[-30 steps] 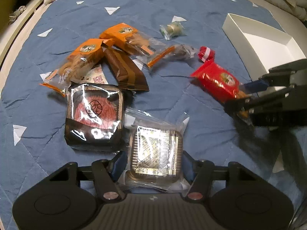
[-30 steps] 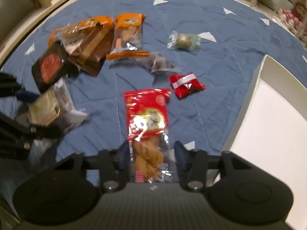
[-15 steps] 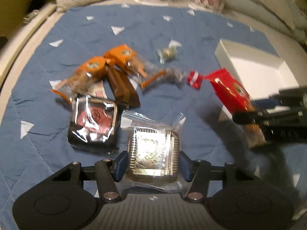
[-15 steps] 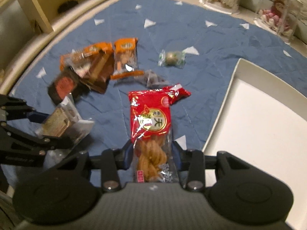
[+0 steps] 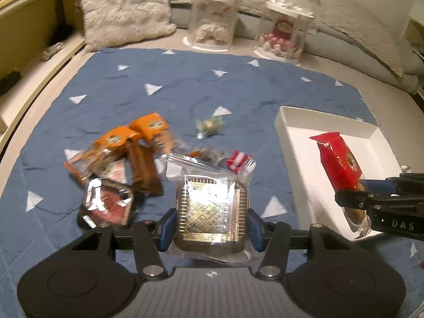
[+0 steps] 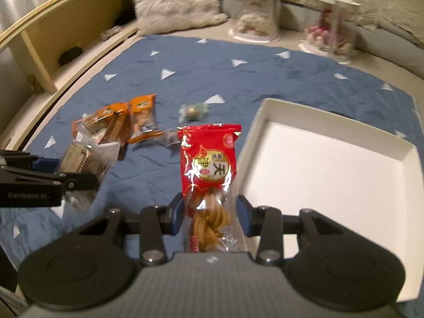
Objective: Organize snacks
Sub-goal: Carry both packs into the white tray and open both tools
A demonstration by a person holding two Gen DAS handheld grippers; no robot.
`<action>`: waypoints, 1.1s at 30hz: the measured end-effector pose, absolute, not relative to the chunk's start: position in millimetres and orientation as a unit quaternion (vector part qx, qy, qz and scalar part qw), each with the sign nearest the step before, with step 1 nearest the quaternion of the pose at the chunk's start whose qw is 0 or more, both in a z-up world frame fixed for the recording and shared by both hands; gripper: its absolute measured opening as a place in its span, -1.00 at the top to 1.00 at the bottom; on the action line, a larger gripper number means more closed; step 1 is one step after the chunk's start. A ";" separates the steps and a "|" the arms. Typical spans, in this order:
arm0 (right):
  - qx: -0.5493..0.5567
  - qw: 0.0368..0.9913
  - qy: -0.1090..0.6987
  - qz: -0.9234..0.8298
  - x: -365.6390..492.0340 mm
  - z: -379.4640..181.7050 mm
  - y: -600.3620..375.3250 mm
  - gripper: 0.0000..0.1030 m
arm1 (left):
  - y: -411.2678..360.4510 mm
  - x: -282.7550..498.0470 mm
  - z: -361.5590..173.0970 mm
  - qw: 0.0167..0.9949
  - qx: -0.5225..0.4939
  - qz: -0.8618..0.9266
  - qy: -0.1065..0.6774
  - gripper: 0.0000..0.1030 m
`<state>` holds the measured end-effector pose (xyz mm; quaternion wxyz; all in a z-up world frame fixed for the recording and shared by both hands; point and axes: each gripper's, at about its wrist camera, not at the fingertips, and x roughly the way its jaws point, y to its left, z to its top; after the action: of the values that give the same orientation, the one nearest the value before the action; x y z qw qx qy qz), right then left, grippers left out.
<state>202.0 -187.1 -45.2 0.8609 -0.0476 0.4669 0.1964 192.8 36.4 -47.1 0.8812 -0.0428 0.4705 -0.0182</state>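
My left gripper (image 5: 210, 229) is shut on a square gold-patterned cake in a clear wrapper (image 5: 212, 212), lifted above the blue mat. My right gripper (image 6: 210, 216) is shut on a long red packet of fried dough twists (image 6: 208, 164), held up just left of the white tray (image 6: 331, 159). In the left wrist view the right gripper (image 5: 371, 198) hangs over the tray (image 5: 299, 156) with the red packet (image 5: 338, 161). In the right wrist view the left gripper (image 6: 66, 177) is at the far left with its cake (image 6: 79, 157).
On the blue mat (image 5: 185, 87) lie orange packets (image 5: 127, 137), a brown bar (image 5: 143, 169), a dark red-faced cake (image 5: 107, 204), a green-wrapped sweet (image 5: 209, 127) and a small red-and-white candy (image 5: 238, 159). Clear display jars (image 5: 214, 21) and a fluffy cushion (image 5: 124, 8) stand behind.
Both grippers rose off the mat with their snacks and tilted up, showing the cushions and jars. The right gripper carried the red packet rightwards over the white tray.
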 end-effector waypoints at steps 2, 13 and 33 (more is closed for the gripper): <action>-0.041 0.866 0.463 0.185 199.0 -43.3 -198.2 0.08 | 25.2 196.2 -46.5 0.882 -0.043 -0.024 0.469 -0.08; -0.010 0.881 0.456 0.121 191.0 -40.9 -271.5 0.08 | -53.4 221.6 -49.6 0.880 -0.026 -0.074 0.468 -0.08; 0.032 0.886 0.462 0.018 203.1 -59.3 -407.1 0.08 | -189.2 261.0 -83.1 0.849 -0.073 -0.160 0.499 -0.07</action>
<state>203.1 -407.1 -59.3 0.8860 0.0323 0.4621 0.0177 261.0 -189.2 -83.1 0.8486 -0.0726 0.4991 -0.1596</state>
